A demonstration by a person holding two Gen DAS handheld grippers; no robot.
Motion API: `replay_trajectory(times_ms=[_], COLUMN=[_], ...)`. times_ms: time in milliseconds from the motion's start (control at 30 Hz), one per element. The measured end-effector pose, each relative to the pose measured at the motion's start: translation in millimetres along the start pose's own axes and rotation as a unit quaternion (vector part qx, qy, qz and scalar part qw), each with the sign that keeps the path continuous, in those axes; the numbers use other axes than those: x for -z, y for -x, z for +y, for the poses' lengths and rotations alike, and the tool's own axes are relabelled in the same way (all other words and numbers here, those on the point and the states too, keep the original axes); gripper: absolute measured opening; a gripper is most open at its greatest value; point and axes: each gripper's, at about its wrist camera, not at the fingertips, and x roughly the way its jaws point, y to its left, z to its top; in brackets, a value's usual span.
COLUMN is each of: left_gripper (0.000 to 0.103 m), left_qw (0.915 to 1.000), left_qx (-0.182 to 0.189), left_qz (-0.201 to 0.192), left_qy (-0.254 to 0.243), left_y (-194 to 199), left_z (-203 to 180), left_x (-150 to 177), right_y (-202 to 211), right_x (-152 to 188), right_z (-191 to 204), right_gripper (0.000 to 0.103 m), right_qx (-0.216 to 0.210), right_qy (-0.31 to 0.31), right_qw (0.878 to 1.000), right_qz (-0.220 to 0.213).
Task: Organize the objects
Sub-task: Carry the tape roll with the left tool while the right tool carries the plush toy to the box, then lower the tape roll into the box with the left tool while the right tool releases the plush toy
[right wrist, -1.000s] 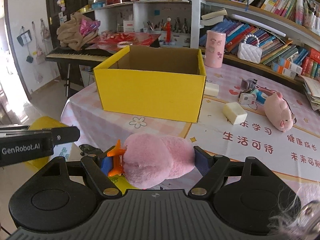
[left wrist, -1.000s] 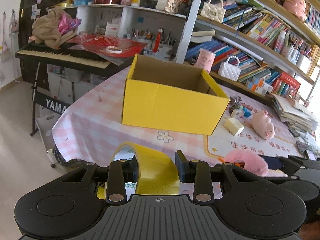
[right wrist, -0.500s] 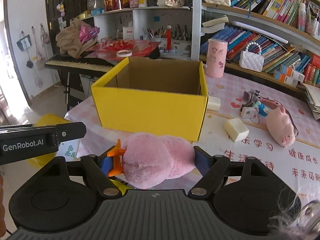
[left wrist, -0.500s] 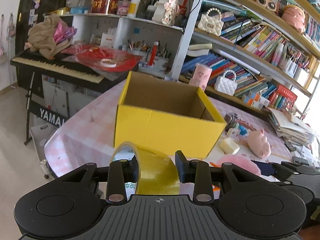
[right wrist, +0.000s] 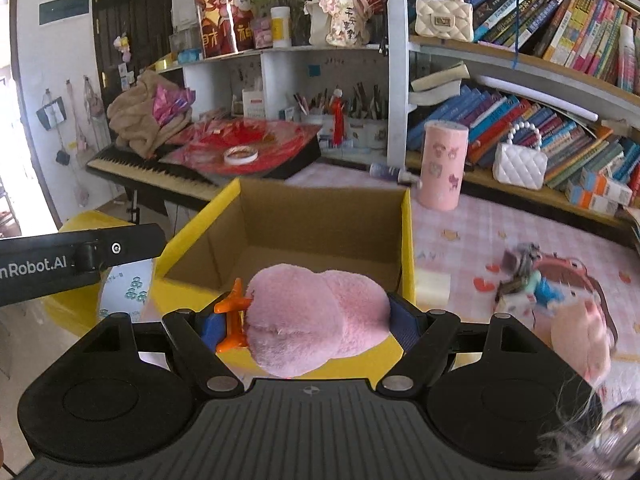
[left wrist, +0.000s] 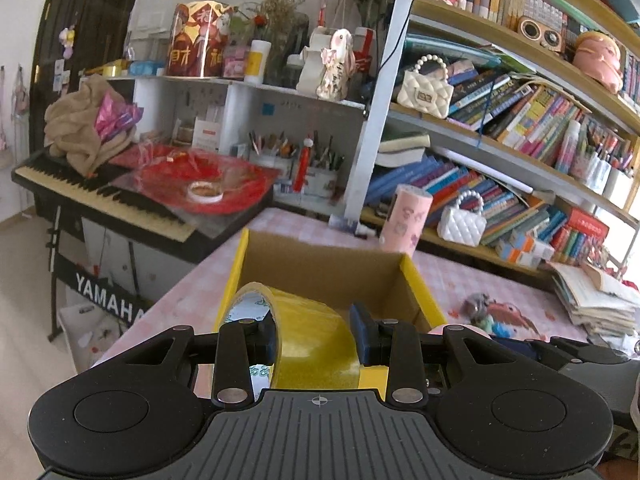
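Note:
An open yellow cardboard box (left wrist: 416,284) (right wrist: 407,240) stands on the pink checked table (right wrist: 500,224); its inside looks empty. My left gripper (left wrist: 312,332) is shut on a roll of yellow tape (left wrist: 308,340) and holds it above the box's near wall. My right gripper (right wrist: 304,320) is shut on a pink plush toy (right wrist: 316,320) with orange feet, above the box's near edge. The left gripper's body (right wrist: 76,260) and the tape roll (right wrist: 124,288) show at the left of the right wrist view.
A pink plush pig (right wrist: 580,336), a white block (right wrist: 432,286), a small toy pile (right wrist: 532,276) and a pink cylinder (right wrist: 442,166) lie on the table right of the box. Bookshelves (right wrist: 540,92) stand behind. A Yamaha keyboard (left wrist: 108,200) stands at left.
Both grippers have risen and moved forward with their loads, from in front of the box to above its near edge. The box's inside now shows.

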Motion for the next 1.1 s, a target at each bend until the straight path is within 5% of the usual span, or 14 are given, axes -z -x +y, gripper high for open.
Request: replay_trajectory(times_ms=[433,900,1100], left_gripper=[0.033,0.033,0.033], left_qw=[0.9996,0.9932,0.9905], left_qx=[-0.015,-0.049,-0.054], left_qz=[0.024,0.106,0.126], left_qy=[-0.002,0.002,0.003], left_y=[-72.9,-132.2,-144.9], left_z=[-13.0,-8.9,-8.2], left_x=[-15.6,5.7,13.2], right_y=[-82.9,-154.7,-172.0], right_x=[-38.0,-36.8,-41.5], right_z=[-24.8,-25.8,-29.4], right_gripper=[0.078,0.078,0.078], right_qx=[-0.014,-0.1,-0.091], right_qy=[0.077,0.18,0.222], right_qw=[0.997,0.973,0.959], right_qz=[-0.006,0.108,0.15])
